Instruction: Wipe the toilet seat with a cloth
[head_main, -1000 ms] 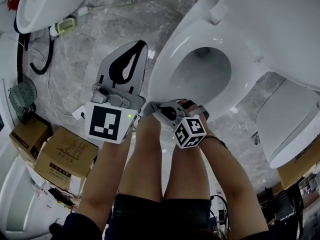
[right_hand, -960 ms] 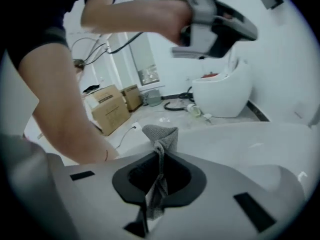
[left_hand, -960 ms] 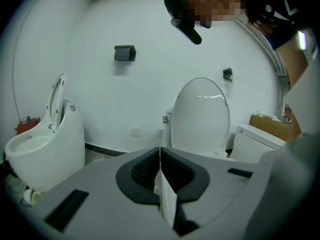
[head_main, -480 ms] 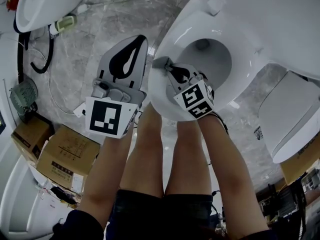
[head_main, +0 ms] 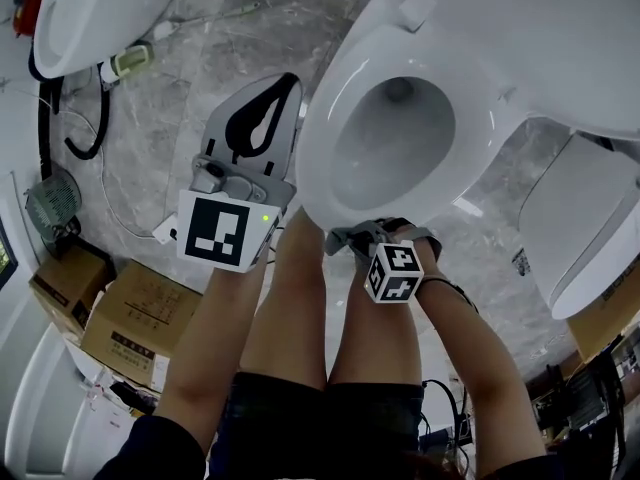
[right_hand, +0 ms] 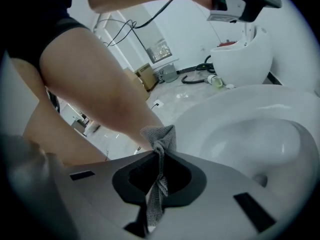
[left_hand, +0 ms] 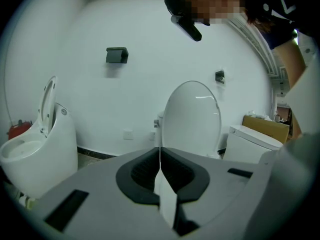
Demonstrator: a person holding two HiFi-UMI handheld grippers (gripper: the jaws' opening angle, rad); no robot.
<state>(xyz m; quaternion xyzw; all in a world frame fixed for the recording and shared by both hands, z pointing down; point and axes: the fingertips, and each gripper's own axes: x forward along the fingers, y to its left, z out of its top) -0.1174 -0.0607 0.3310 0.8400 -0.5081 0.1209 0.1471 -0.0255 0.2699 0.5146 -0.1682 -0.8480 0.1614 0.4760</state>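
The white toilet seat rings the open bowl in the head view. My right gripper sits at the seat's front edge, just above the person's knees, and is shut on a grey cloth. In the right gripper view the grey cloth bunches out of the right gripper, close to the seat's rim. My left gripper hovers left of the bowl, apart from the seat. In the left gripper view the left gripper has its pads together and points at the wall.
A second toilet stands at the upper left, a third at the right. Cardboard boxes and black cables lie on the marble floor at the left. The person's legs stand right in front of the bowl.
The right gripper with the cloth went up onto the seat's left rim half a second ago, then came back down to the front edge. The left gripper barely moved.
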